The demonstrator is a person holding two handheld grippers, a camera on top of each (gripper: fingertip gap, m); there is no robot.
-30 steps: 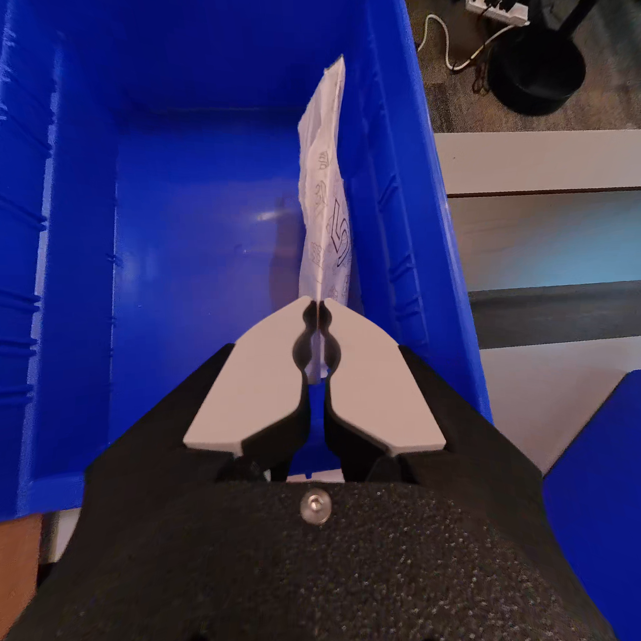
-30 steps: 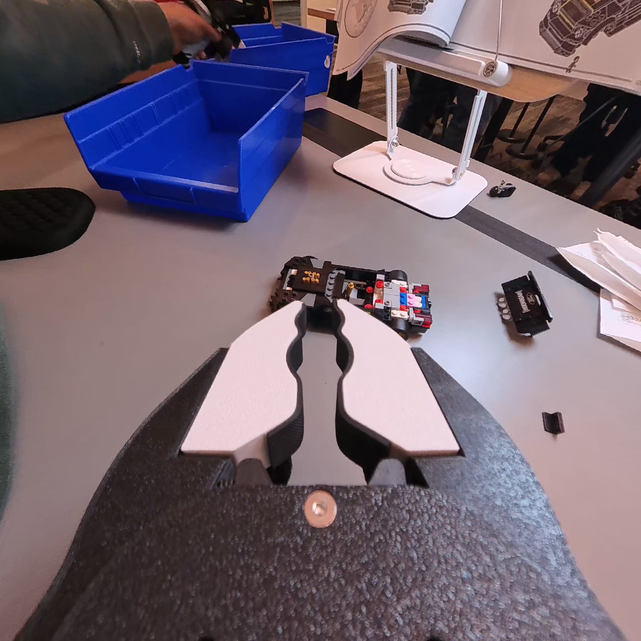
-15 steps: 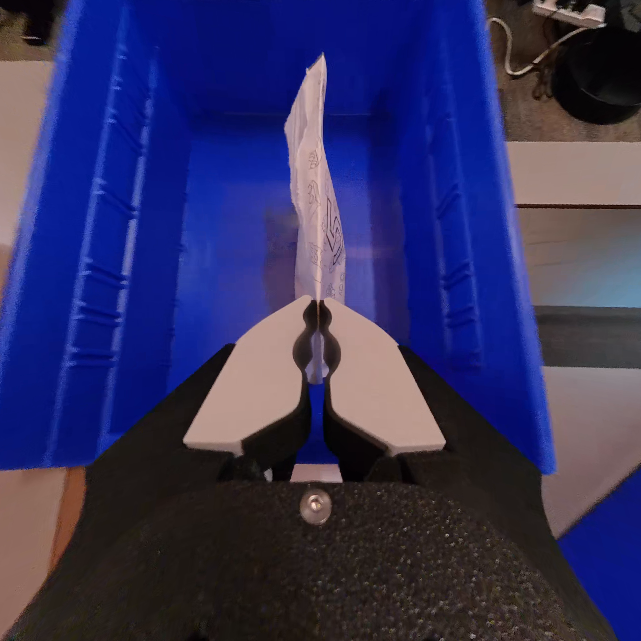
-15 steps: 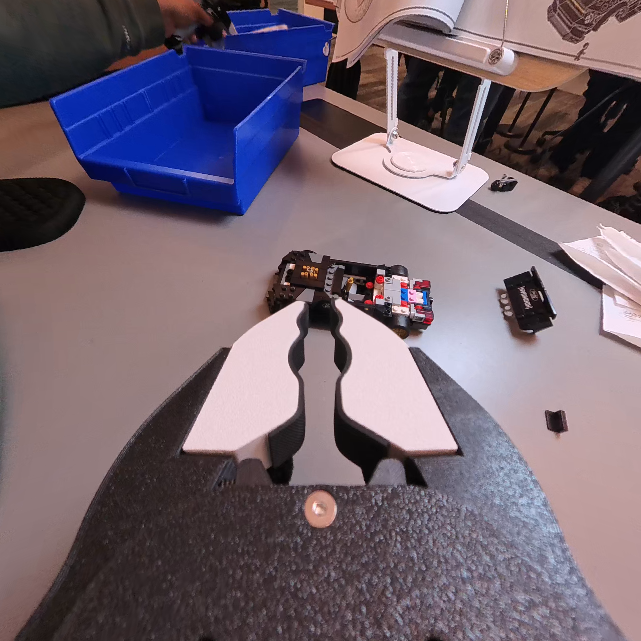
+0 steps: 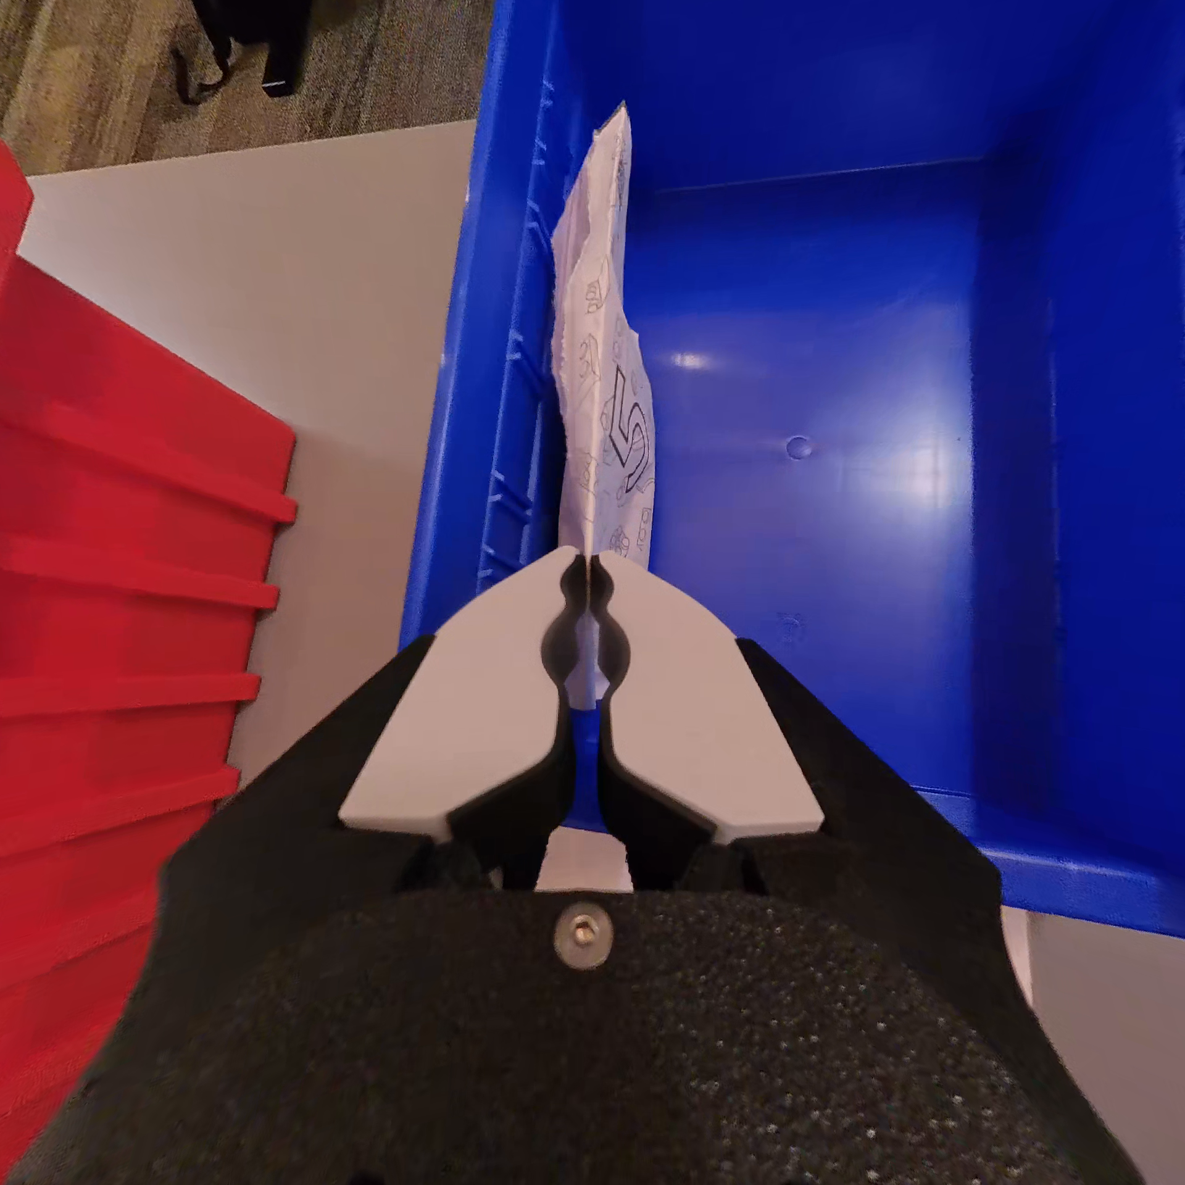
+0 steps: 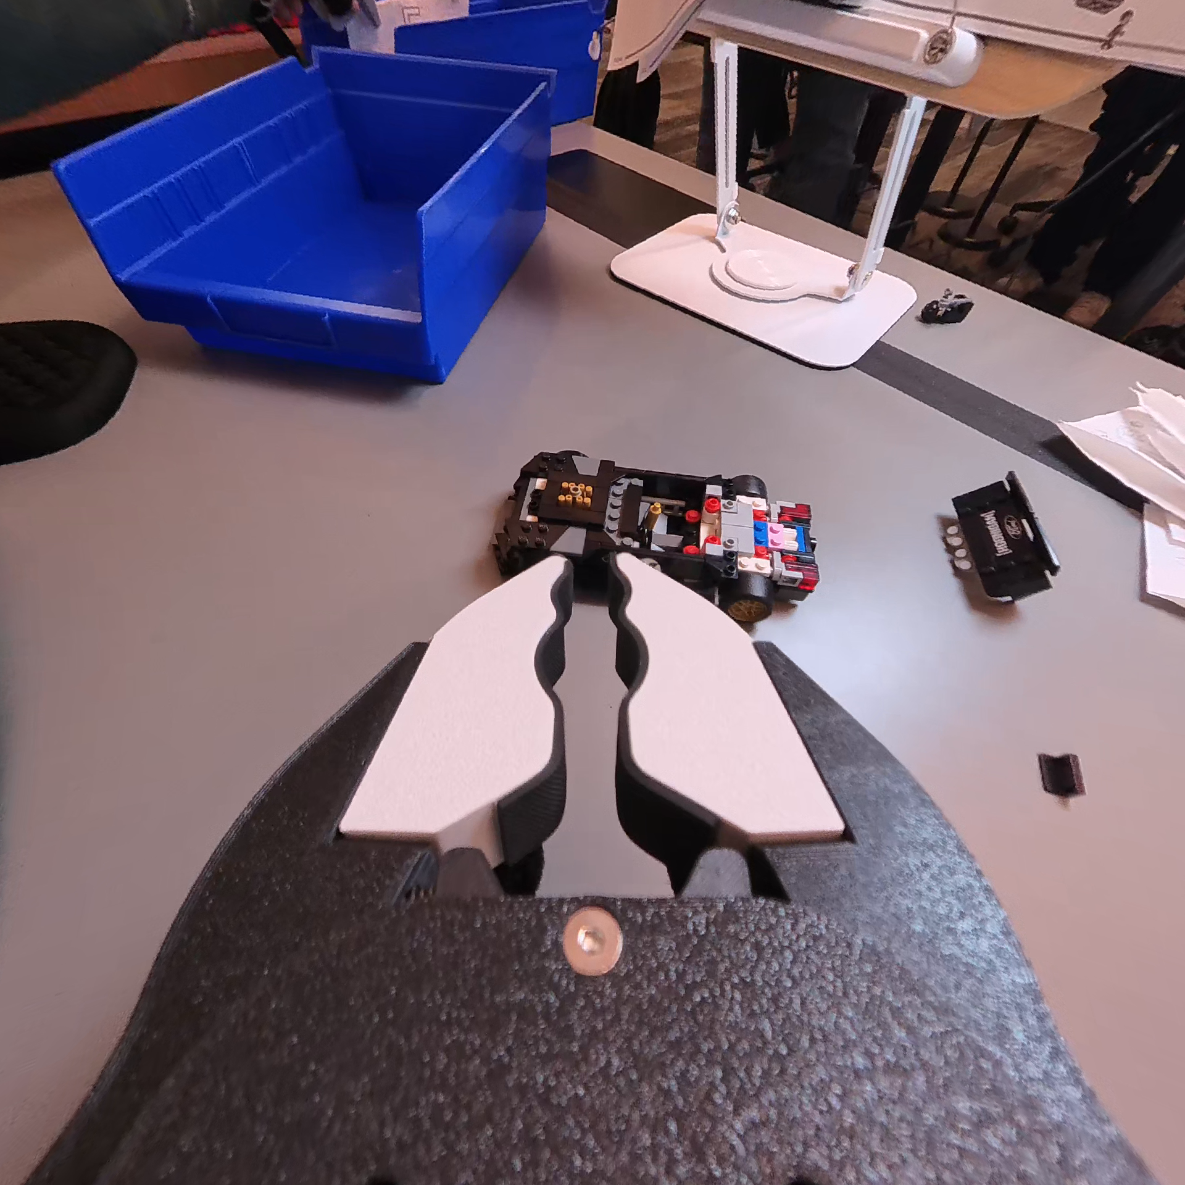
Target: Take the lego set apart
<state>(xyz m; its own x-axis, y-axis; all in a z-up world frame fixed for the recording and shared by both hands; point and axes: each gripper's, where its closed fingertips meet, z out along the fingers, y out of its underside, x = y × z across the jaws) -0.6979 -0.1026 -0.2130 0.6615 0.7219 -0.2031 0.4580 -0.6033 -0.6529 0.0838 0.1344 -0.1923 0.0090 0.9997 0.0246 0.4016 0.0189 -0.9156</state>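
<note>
Lego car (image 6: 654,532) sits untouched just beyond the right gripper's (image 6: 593,564) parted fingers; left gripper (image 5: 588,564), clamping a paper bag (image 5: 606,397), likely for binning.

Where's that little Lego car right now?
In the right wrist view, the Lego car sits mid-table just beyond the open right gripper, with a black loose piece to its right.

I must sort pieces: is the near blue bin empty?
Empty as far as visible: the blue bin shows only bare floor; its front corner is hidden.
</note>
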